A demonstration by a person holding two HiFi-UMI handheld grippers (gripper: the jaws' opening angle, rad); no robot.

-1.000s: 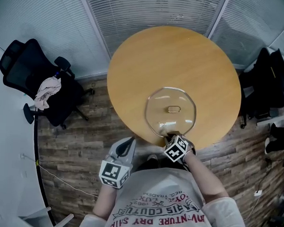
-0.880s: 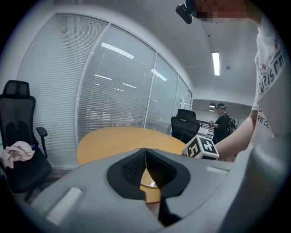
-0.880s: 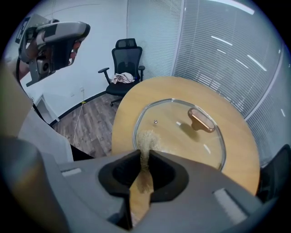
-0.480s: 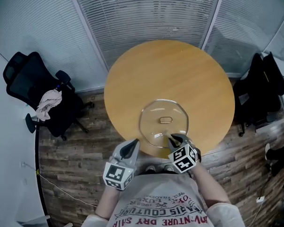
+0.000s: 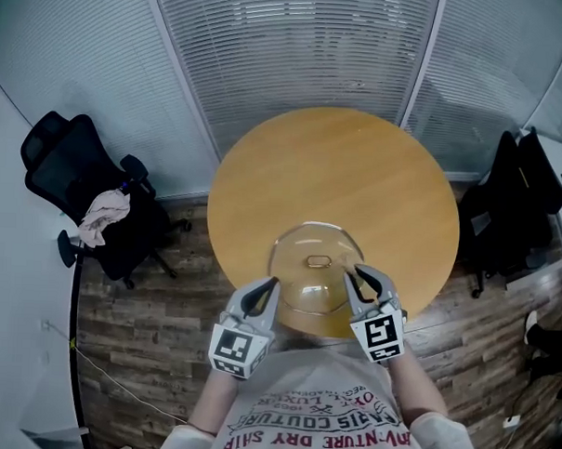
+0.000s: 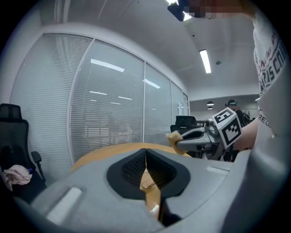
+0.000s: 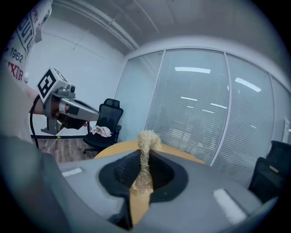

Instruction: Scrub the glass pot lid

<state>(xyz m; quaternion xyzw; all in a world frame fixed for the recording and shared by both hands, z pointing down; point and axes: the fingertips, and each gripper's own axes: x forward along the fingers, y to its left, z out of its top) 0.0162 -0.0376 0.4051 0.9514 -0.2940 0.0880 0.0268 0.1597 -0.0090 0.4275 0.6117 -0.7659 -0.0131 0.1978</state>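
Observation:
The glass pot lid point(image 5: 308, 283) lies flat near the front edge of the round wooden table point(image 5: 339, 175), its metal handle point(image 5: 318, 261) on top. My right gripper point(image 5: 362, 280) hovers over the lid's right rim, shut on a tan fibrous scrubber point(image 7: 146, 146) that sticks up between the jaws. The right gripper point(image 6: 207, 133) with its tan tuft also shows in the left gripper view. My left gripper point(image 5: 263, 293) is at the lid's front left edge, jaws point(image 6: 146, 154) closed together with nothing held. Whether either gripper touches the lid is unclear.
A black office chair point(image 5: 74, 177) with a crumpled cloth point(image 5: 103, 209) stands left of the table on the wood floor. Another dark chair point(image 5: 512, 206) stands to the right. Glass walls with blinds point(image 5: 288, 52) run behind the table.
The right gripper with the scrubber has come off the lid's front and now sits at its right rim. The left gripper has moved closer to the lid. The head view has shifted.

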